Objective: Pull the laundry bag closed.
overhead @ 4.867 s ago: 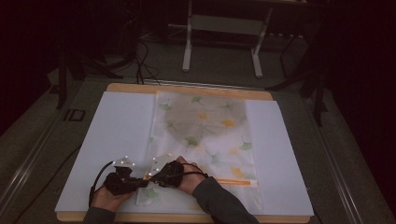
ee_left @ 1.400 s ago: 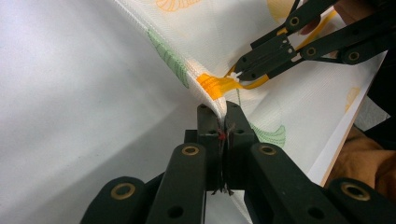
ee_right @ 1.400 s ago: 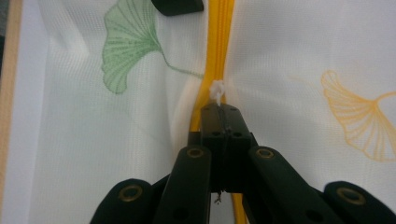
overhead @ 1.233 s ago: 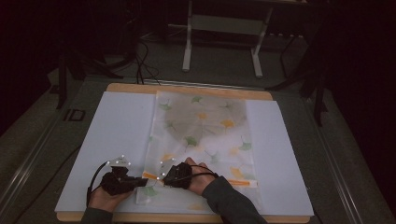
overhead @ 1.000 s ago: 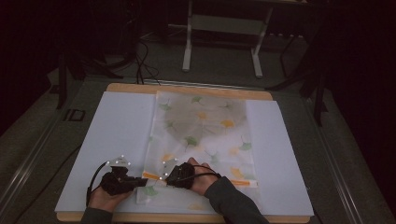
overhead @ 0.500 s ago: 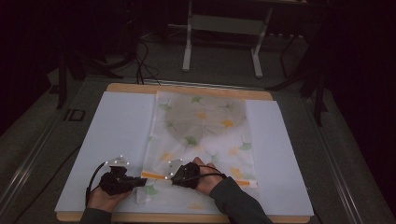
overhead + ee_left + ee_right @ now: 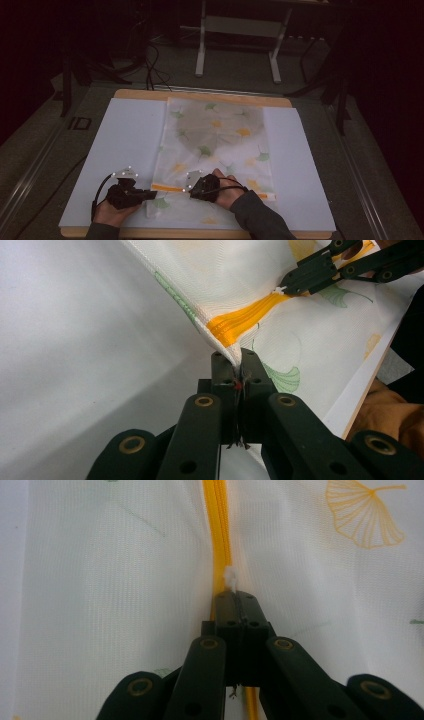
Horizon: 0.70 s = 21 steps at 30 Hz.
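Item: we record a white mesh bag point(image 7: 215, 150) printed with green and orange leaves, with an orange zipper point(image 7: 245, 317) running across its near end.
Location: we find the bag lying flat on a white sheet point(image 7: 130, 135) that covers the counter point(image 7: 200, 95), roughly in the middle, its zipper end toward the person.
Left gripper point(image 7: 147, 194): we see its fingers pressed together on the bag's corner at the end of the zipper; in the left gripper view point(image 7: 238, 365) the fabric rises in a small peak out of the pinch.
Right gripper point(image 7: 192, 187): we see its fingers closed on the zipper line; in the right gripper view point(image 7: 237, 600) a small white pull point(image 7: 230, 577) sticks out just beyond the tips.
Relation: we note the two grippers near each other along the same zipper, the right one farther along it, as the left gripper view shows point(image 7: 287, 285).
Fabric state: we note the stretch between the grippers lifted and taut; the far part lies flat.
Hands: we see the left hand point(image 7: 111, 212) and right hand point(image 7: 225, 192) entering from the near edge, the right in a dark sleeve point(image 7: 260, 220).
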Motion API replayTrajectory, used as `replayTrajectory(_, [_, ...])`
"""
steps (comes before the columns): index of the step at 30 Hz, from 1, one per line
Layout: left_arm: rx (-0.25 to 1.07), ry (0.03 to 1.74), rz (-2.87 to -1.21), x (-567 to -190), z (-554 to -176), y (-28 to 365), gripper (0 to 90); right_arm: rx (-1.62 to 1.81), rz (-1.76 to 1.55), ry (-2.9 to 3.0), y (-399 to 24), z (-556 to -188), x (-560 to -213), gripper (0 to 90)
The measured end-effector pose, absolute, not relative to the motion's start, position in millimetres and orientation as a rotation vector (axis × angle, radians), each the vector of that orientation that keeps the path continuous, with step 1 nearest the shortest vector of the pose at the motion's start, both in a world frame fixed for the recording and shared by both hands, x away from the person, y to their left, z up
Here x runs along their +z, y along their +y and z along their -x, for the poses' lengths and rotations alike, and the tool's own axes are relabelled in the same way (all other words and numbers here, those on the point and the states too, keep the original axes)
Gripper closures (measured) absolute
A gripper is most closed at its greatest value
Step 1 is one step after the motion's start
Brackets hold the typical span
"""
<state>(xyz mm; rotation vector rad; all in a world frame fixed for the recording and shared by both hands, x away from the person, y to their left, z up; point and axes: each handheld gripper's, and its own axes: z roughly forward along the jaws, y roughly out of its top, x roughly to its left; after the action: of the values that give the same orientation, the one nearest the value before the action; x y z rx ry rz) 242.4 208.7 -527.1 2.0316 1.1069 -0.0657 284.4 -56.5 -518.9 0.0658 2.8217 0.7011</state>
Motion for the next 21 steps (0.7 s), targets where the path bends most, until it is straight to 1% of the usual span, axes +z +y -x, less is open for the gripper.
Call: replayTrajectory(21, [-0.064, 1.106, -2.032, -527, -242, 209, 88.0, 0.671, -0.077, 2.808, -70, -283, -518, 90.0])
